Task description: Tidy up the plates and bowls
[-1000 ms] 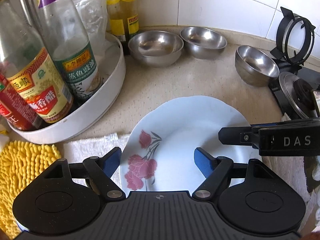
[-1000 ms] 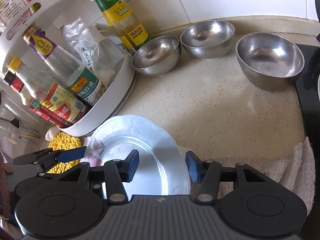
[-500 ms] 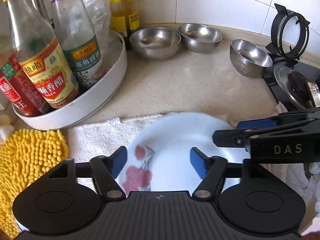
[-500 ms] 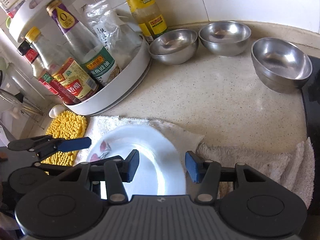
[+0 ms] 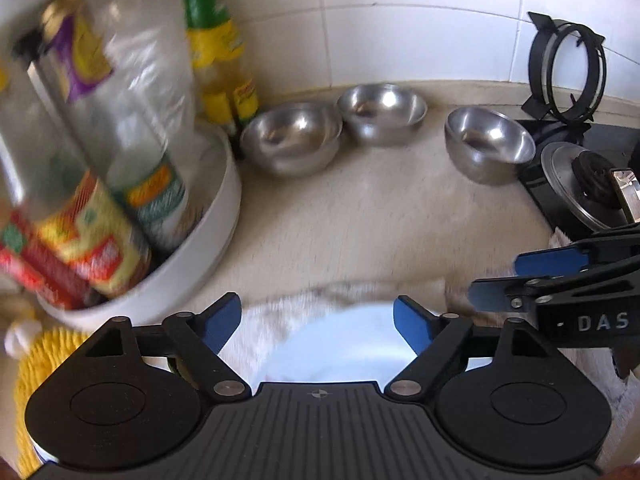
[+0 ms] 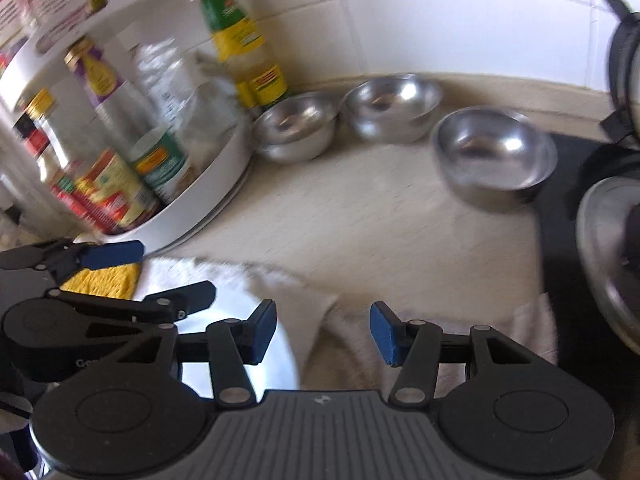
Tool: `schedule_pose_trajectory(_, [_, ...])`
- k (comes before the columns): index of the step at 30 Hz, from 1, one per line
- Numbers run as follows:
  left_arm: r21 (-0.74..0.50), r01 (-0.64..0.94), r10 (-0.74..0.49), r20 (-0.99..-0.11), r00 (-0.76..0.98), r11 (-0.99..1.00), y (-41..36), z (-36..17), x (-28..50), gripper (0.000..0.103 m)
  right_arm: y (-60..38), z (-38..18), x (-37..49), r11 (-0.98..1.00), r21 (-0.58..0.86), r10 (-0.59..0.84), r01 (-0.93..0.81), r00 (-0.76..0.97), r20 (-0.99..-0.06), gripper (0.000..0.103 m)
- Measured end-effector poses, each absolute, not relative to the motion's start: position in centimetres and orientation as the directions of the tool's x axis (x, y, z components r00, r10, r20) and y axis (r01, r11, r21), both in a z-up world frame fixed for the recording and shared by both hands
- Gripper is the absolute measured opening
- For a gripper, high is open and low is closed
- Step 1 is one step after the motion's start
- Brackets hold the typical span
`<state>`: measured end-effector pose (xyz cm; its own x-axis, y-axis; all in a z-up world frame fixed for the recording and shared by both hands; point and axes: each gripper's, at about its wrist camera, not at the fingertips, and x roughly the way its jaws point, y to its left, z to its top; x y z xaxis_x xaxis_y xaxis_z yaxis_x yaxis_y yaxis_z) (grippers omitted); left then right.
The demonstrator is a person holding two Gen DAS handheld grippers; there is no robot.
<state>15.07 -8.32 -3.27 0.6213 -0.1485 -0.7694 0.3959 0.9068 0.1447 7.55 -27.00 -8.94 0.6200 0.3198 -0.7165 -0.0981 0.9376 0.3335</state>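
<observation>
A white plate (image 5: pixel 340 348) lies on a white towel (image 5: pixel 260 320) at the counter's front edge, mostly hidden under my left gripper (image 5: pixel 318 322), which is open and empty above it. The plate also shows in the right wrist view (image 6: pixel 248 364), left of my right gripper (image 6: pixel 322 332), which is open and empty over the towel (image 6: pixel 340 320). Three steel bowls stand at the back: left (image 5: pixel 292 140), middle (image 5: pixel 382 112) and right (image 5: pixel 488 148). In the right wrist view they are left (image 6: pixel 294 130), middle (image 6: pixel 394 106) and right (image 6: pixel 496 154).
A white round tray (image 5: pixel 208 248) of sauce bottles (image 5: pixel 100 236) stands at left. A yellow mop cloth (image 5: pixel 44 356) lies at front left. A black stove (image 5: pixel 580 192) with a burner and pan stand (image 5: pixel 568 64) is at right. A tiled wall is behind.
Both grippers have pulled back and risen; the plate has slid toward the bottom of both views and now lies on the towel. Both grippers stay open.
</observation>
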Motion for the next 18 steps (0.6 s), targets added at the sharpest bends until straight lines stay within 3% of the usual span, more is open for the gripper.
schedule_pose_trajectory(11, [0.182, 0.472, -0.196, -0.740, 0.643, 0.863, -14.3, -2.8, 18.7, 0.094, -32.6, -6.3, 10.7, 0.980, 0.196, 0.126, 0.031, 0.664, -0.737, 0.071])
schedule_pose_trajectory(18, [0.186, 0.399, -0.126, -0.759, 0.638, 0.898, -18.7, -3.2, 20.7, 0.095, -36.7, -5.9, 14.9, 0.991, 0.133, 0.107, -0.008, 0.648, -0.754, 0.072])
